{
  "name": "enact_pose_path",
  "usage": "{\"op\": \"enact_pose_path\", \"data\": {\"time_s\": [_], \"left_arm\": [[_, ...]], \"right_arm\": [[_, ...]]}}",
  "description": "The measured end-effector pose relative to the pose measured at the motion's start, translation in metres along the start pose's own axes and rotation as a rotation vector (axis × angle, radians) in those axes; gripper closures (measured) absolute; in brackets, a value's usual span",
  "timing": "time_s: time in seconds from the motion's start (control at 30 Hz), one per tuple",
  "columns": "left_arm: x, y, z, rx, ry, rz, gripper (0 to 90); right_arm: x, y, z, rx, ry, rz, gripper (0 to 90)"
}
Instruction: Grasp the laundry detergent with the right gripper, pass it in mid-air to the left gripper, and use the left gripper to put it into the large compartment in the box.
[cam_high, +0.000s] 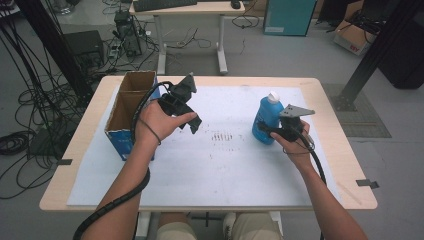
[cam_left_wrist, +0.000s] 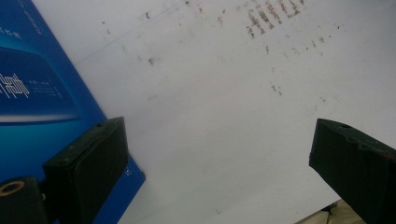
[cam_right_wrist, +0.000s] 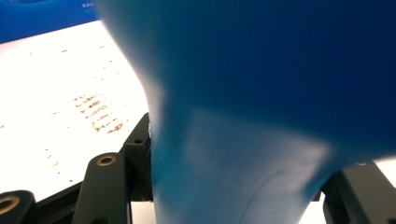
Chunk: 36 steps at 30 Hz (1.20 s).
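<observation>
The right claw (cam_high: 272, 131) is clamped on the narrow waist of the blue bottle (cam_high: 266, 119); in the right gripper view the black jaws press on both sides of its blue body (cam_right_wrist: 243, 140). The bottle stands upright on the white sheet at the right side of the tabletop (cam_high: 330, 105), its white cap on. The left claw (cam_high: 192, 122) hangs with jaws apart and holds nothing, just beside the open cardboard box (cam_high: 125, 107). I judge the grasping step is complete. The next move probably calls for a lift without tilting, then carrying the bottle toward the box.
</observation>
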<state>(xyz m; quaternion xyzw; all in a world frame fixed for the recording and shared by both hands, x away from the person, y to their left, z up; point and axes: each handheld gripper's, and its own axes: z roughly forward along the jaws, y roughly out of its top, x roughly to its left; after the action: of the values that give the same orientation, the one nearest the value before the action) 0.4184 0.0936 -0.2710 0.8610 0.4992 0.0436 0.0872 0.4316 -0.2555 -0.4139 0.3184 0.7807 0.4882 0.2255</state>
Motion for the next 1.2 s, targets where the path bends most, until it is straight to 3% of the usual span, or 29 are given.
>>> {"op": "enact_pose_path", "data": {"time_s": [1.2], "left_arm": [[-0.0028, 0.0014, -0.0035, -0.005, 0.006, 0.009, 5.2]], "right_arm": [[0.0005, 0.0005, -0.0003, 0.007, -0.004, 0.014, 41.5]]}}
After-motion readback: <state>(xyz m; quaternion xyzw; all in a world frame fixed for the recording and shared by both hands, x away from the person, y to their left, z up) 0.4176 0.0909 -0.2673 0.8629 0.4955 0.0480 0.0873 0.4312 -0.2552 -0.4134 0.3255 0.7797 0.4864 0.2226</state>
